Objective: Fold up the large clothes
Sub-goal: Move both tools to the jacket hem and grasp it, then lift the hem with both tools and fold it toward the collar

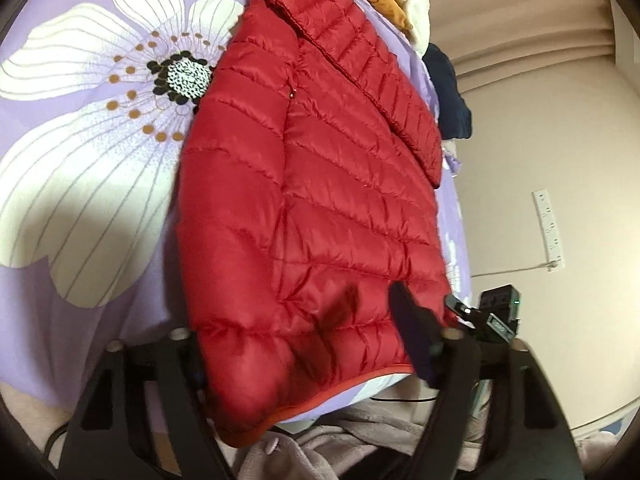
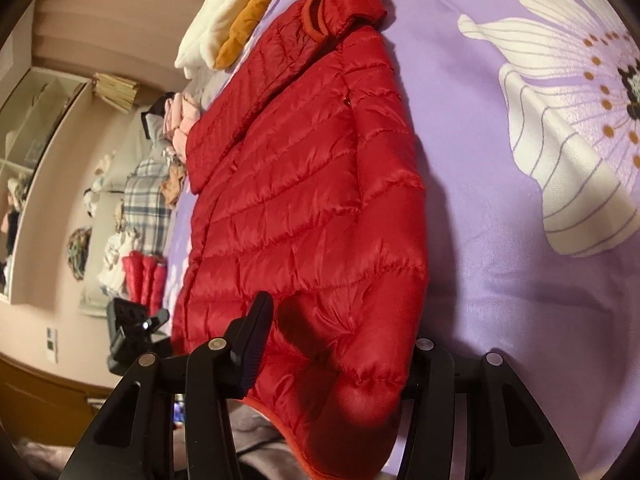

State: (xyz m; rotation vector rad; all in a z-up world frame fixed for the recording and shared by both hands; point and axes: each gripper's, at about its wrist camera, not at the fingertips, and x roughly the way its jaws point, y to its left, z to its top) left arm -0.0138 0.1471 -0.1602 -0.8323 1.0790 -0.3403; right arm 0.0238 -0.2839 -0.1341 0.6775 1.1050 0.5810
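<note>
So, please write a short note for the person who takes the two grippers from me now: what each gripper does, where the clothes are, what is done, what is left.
Left gripper: at the hem of the red puffer jacket, jaws apart around the bottom edge; whether it pinches yet I cannot tell.
Right gripper: the same at the other hem corner, near the cuff.
The jacket lies flat on the purple flower bedspread, both sleeves already folded onto the body.
Other clothes are piled near the hood.
Left, probably: fold the hem up toward the hood, then put the jacket aside.

Warm dim light, fisheye-bent edges, near parts softly blurred
</note>
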